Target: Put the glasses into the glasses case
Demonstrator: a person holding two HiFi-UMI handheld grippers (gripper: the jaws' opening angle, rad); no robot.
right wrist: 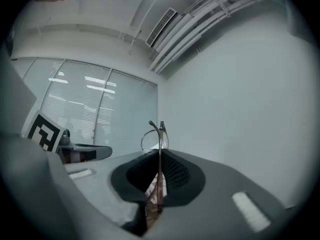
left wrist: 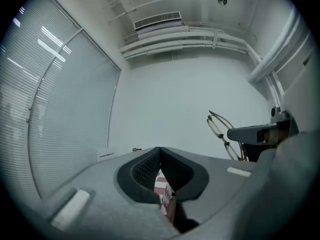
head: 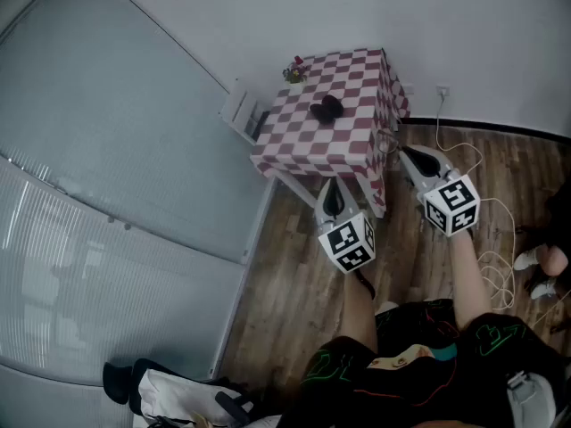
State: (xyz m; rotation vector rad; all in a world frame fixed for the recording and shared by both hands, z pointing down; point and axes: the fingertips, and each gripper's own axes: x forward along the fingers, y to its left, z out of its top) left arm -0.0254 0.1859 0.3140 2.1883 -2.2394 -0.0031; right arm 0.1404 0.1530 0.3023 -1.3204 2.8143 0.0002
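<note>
A dark glasses case [head: 327, 109] lies on the table with the red-and-white checked cloth [head: 357, 141]. My right gripper [head: 401, 152] hovers off the table's near right corner, shut on thin wire-framed glasses [head: 385, 140]. In the right gripper view the glasses [right wrist: 156, 137] stand upright, clamped between the pads. The left gripper view shows the same glasses [left wrist: 222, 130] sticking out of the right gripper [left wrist: 231, 134]. My left gripper [head: 332, 188] hangs just in front of the table's near edge, its fingertips [left wrist: 160, 150] closed together with nothing between them.
A small flower pot [head: 294, 70] stands at the table's far left corner. A white rack [head: 240, 111] leans beside the table. White cable [head: 489, 205] trails over the wooden floor from a wall socket [head: 442, 90]. Glass partitions with blinds [head: 98, 194] run along the left.
</note>
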